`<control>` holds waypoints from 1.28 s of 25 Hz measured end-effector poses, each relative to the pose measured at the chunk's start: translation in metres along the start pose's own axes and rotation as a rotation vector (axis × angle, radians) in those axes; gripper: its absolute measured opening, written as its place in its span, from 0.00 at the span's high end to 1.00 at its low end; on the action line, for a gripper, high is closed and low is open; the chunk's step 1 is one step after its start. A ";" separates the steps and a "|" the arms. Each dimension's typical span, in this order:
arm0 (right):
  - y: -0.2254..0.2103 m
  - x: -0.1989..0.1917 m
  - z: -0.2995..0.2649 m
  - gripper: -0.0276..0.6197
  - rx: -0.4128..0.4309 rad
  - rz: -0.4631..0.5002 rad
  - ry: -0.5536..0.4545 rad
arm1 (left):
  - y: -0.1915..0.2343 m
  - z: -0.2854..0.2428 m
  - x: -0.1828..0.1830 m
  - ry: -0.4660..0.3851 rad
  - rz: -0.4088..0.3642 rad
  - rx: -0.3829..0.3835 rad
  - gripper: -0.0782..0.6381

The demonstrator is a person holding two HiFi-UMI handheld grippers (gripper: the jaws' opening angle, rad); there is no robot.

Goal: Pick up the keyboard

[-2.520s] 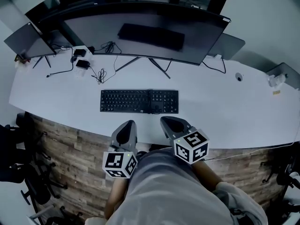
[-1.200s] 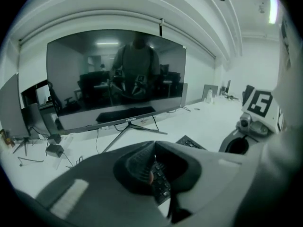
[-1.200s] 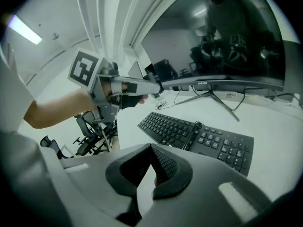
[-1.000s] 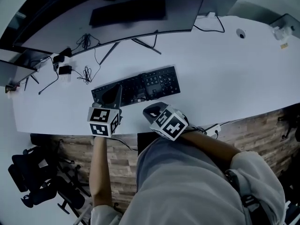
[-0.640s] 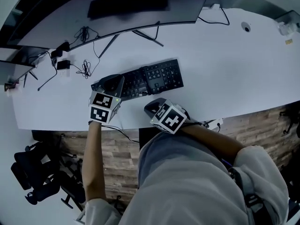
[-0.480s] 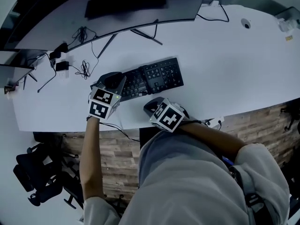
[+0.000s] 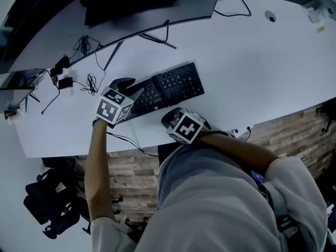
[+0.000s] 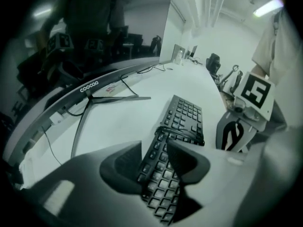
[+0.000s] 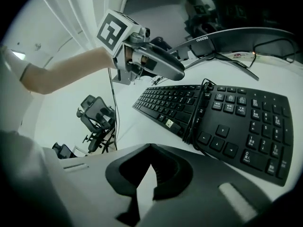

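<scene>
Keyboard [image 7: 169, 86] is a black full-size one with a number pad, and its own cable is looped round the body right where the main keys meet the pad. It lies flat and slanted on the white desk [image 7: 257, 72], left end nearer the front edge, number pad end angled away toward the monitor stand [image 7: 155, 37].

Left gripper [image 8: 155, 145] sits over the keyboard's left end with its jaws apart, and the end rows of keys show in the gap between them. Can't tell if either jaw is actually touching it. Right gripper [image 9: 150, 148] has its jaw tips together with nothing in them, hovering over the narrow strip of desk between the keyboard's near long edge and the desk's front edge.

Room-wise, the desk to the right of the number pad is wide open and bare. Behind the keyboard the stand's legs come near its far edge. Off the left end there's a tangle of cables [image 7: 90, 83] with a couple of adapters. The front is tight, since the wood-panelled desk edge [image 7: 294, 125] is close.
</scene>
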State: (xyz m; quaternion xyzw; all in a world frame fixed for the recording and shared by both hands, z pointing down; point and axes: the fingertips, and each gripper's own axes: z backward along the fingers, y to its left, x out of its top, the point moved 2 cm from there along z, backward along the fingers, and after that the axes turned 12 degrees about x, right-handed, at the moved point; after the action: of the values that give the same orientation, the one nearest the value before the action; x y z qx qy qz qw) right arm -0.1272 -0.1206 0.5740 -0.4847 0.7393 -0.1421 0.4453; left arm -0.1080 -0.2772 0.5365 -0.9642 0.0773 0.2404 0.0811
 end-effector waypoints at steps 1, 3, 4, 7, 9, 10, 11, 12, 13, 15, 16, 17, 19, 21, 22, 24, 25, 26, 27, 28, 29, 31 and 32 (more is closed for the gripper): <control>-0.002 -0.001 -0.001 0.95 -0.003 -0.015 0.000 | 0.000 -0.003 0.000 0.005 0.014 -0.023 0.89; -0.007 -0.001 -0.003 0.95 -0.001 -0.044 -0.003 | -0.001 -0.008 0.000 0.014 0.040 -0.061 0.89; -0.008 -0.001 -0.005 0.95 0.001 -0.056 -0.002 | -0.001 -0.010 -0.001 0.022 0.043 -0.075 0.89; -0.010 -0.002 -0.012 0.95 0.009 -0.075 -0.001 | 0.000 -0.017 -0.007 0.057 0.011 -0.093 0.89; -0.012 0.000 -0.013 0.95 0.007 -0.082 -0.013 | 0.000 -0.021 -0.011 0.077 -0.017 -0.110 0.89; -0.013 0.000 -0.014 0.95 0.005 -0.089 -0.019 | -0.001 -0.023 -0.012 0.085 -0.028 -0.123 0.89; -0.015 0.000 -0.014 0.95 0.003 -0.099 -0.022 | -0.002 -0.025 -0.013 0.091 -0.037 -0.138 0.89; -0.016 0.000 -0.015 0.95 0.001 -0.110 -0.022 | -0.003 -0.027 -0.013 0.096 -0.044 -0.153 0.89; -0.018 -0.001 -0.016 0.95 -0.001 -0.121 -0.020 | -0.004 -0.028 -0.013 0.100 -0.048 -0.171 0.89; -0.020 -0.001 -0.019 0.95 -0.004 -0.133 -0.017 | -0.007 -0.031 -0.012 0.104 -0.038 -0.212 0.89; -0.022 0.000 -0.020 0.95 -0.006 -0.135 -0.021 | -0.007 -0.033 -0.011 0.106 -0.029 -0.230 0.89; -0.023 0.000 -0.020 0.95 -0.009 -0.137 -0.030 | -0.008 -0.035 -0.010 0.107 -0.025 -0.242 0.89; -0.027 0.001 -0.020 0.95 -0.022 -0.147 -0.051 | -0.009 -0.038 -0.008 0.111 -0.037 -0.250 0.89; -0.030 0.000 -0.018 0.95 -0.033 -0.165 -0.064 | -0.011 -0.042 -0.008 0.115 -0.049 -0.261 0.89; -0.030 0.000 -0.018 0.95 -0.032 -0.180 -0.068 | -0.012 -0.043 -0.008 0.119 -0.053 -0.271 0.89; -0.030 0.002 -0.018 0.95 -0.022 -0.217 -0.081 | -0.014 -0.045 -0.009 0.132 -0.064 -0.293 0.89; -0.030 0.003 -0.018 0.95 -0.018 -0.233 -0.088 | -0.015 -0.046 -0.009 0.139 -0.069 -0.302 0.89; -0.030 0.003 -0.018 0.95 -0.014 -0.248 -0.094 | -0.017 -0.047 -0.009 0.144 -0.073 -0.311 0.89; -0.031 0.003 -0.018 0.95 -0.010 -0.262 -0.099 | -0.019 -0.048 -0.009 0.148 -0.074 -0.319 0.89; -0.031 0.002 -0.018 0.96 -0.007 -0.279 -0.104 | -0.020 -0.048 -0.008 0.149 -0.077 -0.325 0.89; -0.032 0.002 -0.018 0.96 -0.001 -0.300 -0.113 | -0.021 -0.048 -0.008 0.149 -0.080 -0.331 0.89; -0.035 0.002 -0.018 0.96 0.019 -0.369 -0.145 | -0.022 -0.047 -0.007 0.148 -0.082 -0.342 0.89; -0.037 0.003 -0.018 0.96 0.030 -0.411 -0.164 | -0.021 -0.048 -0.007 0.149 -0.079 -0.347 0.89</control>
State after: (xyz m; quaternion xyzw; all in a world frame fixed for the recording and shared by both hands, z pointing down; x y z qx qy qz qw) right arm -0.1203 -0.1450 0.6065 -0.6284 0.5842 -0.2007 0.4729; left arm -0.0890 -0.2647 0.5841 -0.9812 0.0025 0.1744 -0.0829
